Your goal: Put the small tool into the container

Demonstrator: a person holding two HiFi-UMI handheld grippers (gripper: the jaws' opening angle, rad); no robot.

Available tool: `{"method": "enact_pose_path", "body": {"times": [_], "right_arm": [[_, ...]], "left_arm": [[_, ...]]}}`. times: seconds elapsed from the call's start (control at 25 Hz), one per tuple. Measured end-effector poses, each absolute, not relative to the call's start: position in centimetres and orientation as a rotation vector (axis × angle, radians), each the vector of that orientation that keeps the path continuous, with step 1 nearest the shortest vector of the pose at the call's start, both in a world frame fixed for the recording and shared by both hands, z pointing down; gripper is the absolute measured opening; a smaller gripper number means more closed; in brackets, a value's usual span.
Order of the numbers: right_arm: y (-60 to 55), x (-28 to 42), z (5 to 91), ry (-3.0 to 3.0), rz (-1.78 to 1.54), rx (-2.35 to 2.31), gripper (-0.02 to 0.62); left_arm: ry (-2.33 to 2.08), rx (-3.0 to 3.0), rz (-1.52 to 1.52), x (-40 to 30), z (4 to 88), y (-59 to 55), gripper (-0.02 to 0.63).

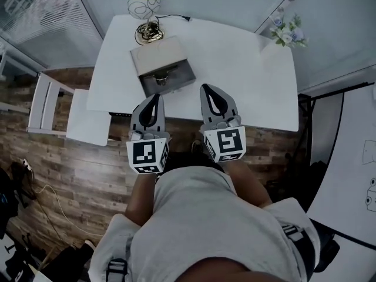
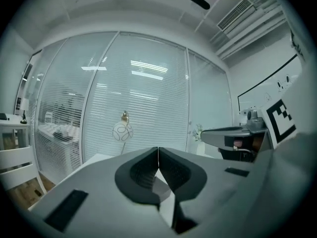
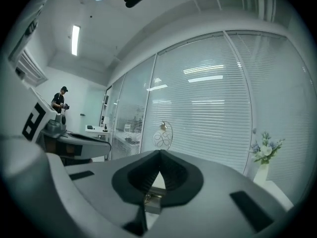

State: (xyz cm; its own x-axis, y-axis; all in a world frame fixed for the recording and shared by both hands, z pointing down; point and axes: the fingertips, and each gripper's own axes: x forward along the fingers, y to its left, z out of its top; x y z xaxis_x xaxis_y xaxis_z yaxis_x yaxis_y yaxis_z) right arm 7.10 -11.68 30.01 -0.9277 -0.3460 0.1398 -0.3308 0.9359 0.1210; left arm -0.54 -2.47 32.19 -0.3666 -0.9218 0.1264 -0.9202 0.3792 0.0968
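A grey open container (image 1: 157, 60) sits on the white table (image 1: 247, 69), and a small dark tool (image 1: 160, 77) lies in its lower tray. My left gripper (image 1: 157, 95) and right gripper (image 1: 206, 88) hang side by side over the table's near edge, just short of the container. Both are shut with nothing between the jaws. In the left gripper view the left gripper (image 2: 158, 148) has its jaws meeting in a thin line, with the container (image 2: 162, 188) showing below them. The right gripper (image 3: 160, 152) looks the same in its own view, above the container (image 3: 152, 200).
A round wire lamp (image 1: 144, 4) with a gold base stands at the table's far side, and a flower vase (image 1: 288, 33) at its far right corner. A white chair (image 1: 50, 107) stands to the left, a whiteboard (image 1: 352, 157) to the right. A person (image 3: 60, 101) stands far off.
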Motion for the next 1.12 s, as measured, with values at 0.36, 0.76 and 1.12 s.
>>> {"method": "enact_pose_path", "body": {"times": [0.36, 0.76, 1.12], "right_arm": [[-12.5, 7.9, 26.4, -3.028, -0.176, 0.435, 0.026], [-13.4, 6.9, 25.7, -3.050, -0.130, 0.361, 0.026], [-13.8, 7.3, 25.1, -3.078, -0.119, 0.328, 0.026]], "left_arm": [[-2.580, 1.631, -0.056, 0.3, 27.9, -3.1, 0.025], [-2.652, 1.548, -0.059, -0.6, 26.7, -3.0, 0.025], [-2.667, 1.525, -0.047, -0.3, 26.4, -3.2, 0.025]]}}
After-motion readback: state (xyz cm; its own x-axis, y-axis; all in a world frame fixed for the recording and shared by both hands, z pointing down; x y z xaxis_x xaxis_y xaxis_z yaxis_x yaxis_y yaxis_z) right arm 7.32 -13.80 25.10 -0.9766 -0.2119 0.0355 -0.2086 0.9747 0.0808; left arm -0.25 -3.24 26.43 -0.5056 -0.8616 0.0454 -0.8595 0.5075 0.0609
